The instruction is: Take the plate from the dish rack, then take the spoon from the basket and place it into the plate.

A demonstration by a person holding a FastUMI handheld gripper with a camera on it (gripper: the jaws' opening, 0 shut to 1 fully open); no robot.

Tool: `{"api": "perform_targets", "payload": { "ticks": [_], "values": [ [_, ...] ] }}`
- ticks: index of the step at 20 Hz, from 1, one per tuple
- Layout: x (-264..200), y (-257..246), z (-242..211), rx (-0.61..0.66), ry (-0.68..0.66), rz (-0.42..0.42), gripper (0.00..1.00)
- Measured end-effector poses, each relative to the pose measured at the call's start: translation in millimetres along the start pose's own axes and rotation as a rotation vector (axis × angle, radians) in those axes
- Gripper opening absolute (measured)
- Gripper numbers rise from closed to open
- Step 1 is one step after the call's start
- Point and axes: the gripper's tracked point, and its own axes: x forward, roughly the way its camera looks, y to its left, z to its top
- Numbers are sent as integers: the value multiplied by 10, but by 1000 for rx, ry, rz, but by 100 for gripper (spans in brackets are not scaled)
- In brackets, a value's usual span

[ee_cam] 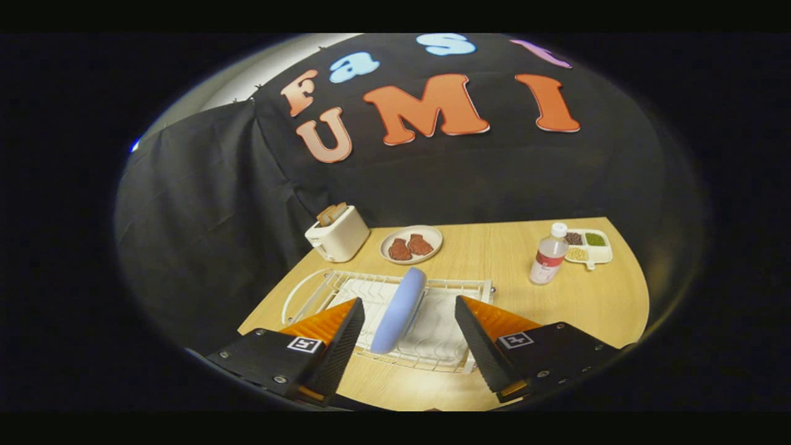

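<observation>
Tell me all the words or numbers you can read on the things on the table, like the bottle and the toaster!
None can be read.
Bottle: its label has print, too small and blurred to read.
Gripper, fingers open either side of the blue plate in the dish rack: each finger carries a square pattern marker, no words.
Toaster: no writing visible.

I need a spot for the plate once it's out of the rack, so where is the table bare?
Bare wood lies between the dish rack and the bottle, and nearer, right of the open gripper. Crowded behind the rack: toaster and food dish.
</observation>
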Motion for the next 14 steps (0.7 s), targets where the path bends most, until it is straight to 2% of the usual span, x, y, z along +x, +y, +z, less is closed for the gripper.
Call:
{"api": "perform_targets", "payload": {
  "ticks": [2, 6, 8, 11, 14],
  "values": [
    [157, 19, -152, 42, 94, 23, 83],
    [454, 55, -177, 102, 191, 24, 75],
    [599, 36, -172, 109, 226, -4, 71],
    [785, 24, -241, 110, 299, -56, 52],
    [863, -35, -278, 96, 344, -143, 46]
  ]
}}
